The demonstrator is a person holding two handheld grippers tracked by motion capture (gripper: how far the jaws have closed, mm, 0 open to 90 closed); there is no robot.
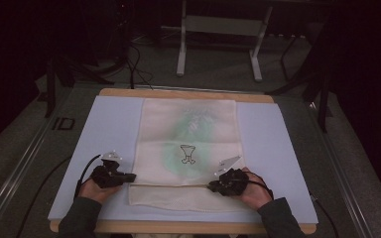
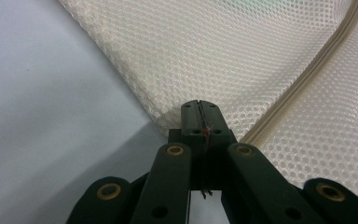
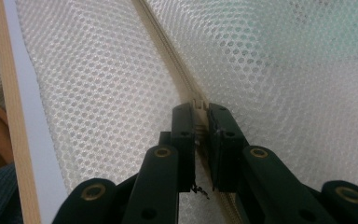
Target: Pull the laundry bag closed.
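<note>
A cream mesh bag lies flat on the pale mat, with something green and a small dark drawing showing through it. A zipper runs across its near end. My left gripper is shut on the bag's left edge, its jaws pressed together beside the zipper. My right gripper sits on the zipper line, shut on the zipper pull, which pokes out between its tips. The zipper tape runs away beyond the jaws.
The pale mat covers a wooden table whose edge shows at the back and in the right gripper view. Behind the table stand white frame legs and dark cables on the floor. Dark sleeves enter at the bottom.
</note>
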